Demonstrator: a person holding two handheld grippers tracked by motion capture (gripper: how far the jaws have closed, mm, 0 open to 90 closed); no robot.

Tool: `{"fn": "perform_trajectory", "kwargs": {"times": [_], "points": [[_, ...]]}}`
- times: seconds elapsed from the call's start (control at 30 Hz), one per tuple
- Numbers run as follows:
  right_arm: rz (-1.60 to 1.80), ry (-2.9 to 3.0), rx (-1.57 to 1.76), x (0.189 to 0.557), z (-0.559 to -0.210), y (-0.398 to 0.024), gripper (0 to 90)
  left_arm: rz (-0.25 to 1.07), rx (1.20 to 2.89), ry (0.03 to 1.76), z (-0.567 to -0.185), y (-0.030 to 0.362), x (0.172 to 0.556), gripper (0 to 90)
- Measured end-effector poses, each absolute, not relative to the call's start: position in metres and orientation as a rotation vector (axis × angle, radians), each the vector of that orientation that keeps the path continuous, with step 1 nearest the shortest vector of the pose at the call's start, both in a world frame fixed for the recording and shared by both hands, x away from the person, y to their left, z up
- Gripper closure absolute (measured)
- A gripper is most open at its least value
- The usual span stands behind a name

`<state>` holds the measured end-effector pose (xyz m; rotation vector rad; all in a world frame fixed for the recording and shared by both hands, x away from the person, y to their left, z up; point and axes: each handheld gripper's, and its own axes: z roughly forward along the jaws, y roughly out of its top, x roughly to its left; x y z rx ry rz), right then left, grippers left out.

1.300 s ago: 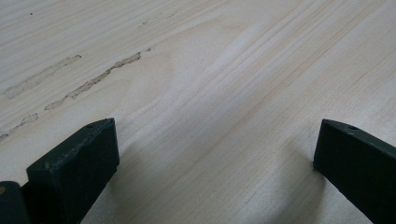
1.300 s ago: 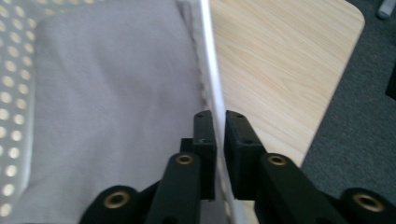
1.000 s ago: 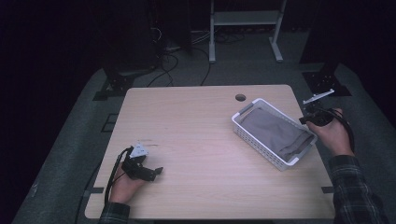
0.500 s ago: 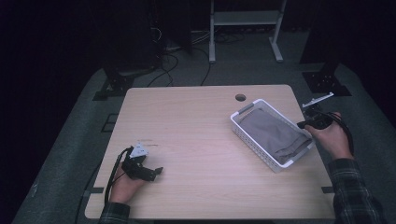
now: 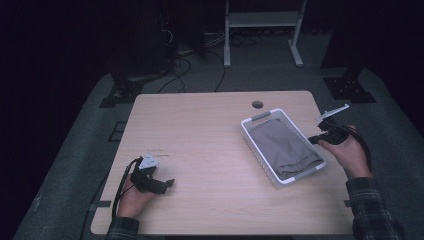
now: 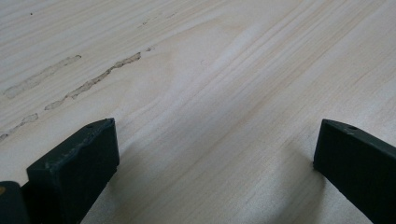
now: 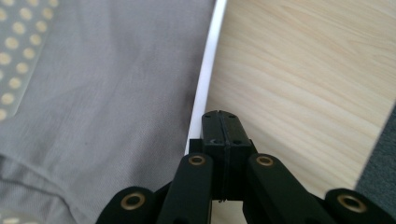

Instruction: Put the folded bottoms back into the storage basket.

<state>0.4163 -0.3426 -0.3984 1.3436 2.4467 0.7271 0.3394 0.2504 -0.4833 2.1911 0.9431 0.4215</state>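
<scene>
Two tongs: R [image 7: 219,126] beside basket [image 7: 205,74] rim.

A white plastic basket [image 5: 281,181] sits on the right half of the light wooden table [image 5: 210,135], set at an angle to the table's edges, one short end near the round cable hole [image 5: 257,104]. Its walls are perforated with small round holes. A folded grey cloth [image 5: 284,148] lies flat inside, covering most of the basket's bottom, lightly creased.
</scene>
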Motion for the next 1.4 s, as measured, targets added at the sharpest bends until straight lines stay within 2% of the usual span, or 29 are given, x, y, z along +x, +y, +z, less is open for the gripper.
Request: {"fn": "perform_trajectory", "kwargs": {"times": [0.53,1.07,1.17,1.27,1.3,1.33,1.37,1.4], "points": [[0.804,2.501,1.259,0.385,-0.398,-0.301,89.5,0.42,2.192,0.942,-0.483,0.251,0.339,0.0],[0.89,2.541,1.196,0.372,-0.402,-0.275,89.3,0.42,2.188,0.945,-0.483,0.25,0.339,0.0],[0.9,2.505,1.193,0.371,-0.403,-0.277,80.5,0.42,2.188,0.944,-0.483,0.251,0.339,0.0],[0.937,2.456,1.202,0.37,-0.402,-0.282,67.7,0.418,2.189,0.942,-0.483,0.251,0.338,0.0],[0.937,2.456,1.202,0.37,-0.402,-0.282,67.7,0.417,2.19,0.94,-0.483,0.251,0.338,0.0],[0.965,2.41,1.214,0.369,-0.404,-0.286,58.9,0.416,2.193,0.938,-0.483,0.251,0.337,0.0],[0.968,2.398,1.216,0.369,-0.405,-0.288,53.9,0.416,2.193,0.937,-0.483,0.251,0.337,0.0],[0.968,2.398,1.216,0.369,-0.405,-0.288,53.9,0.416,2.193,0.937,-0.483,0.251,0.337,0.0]]}}
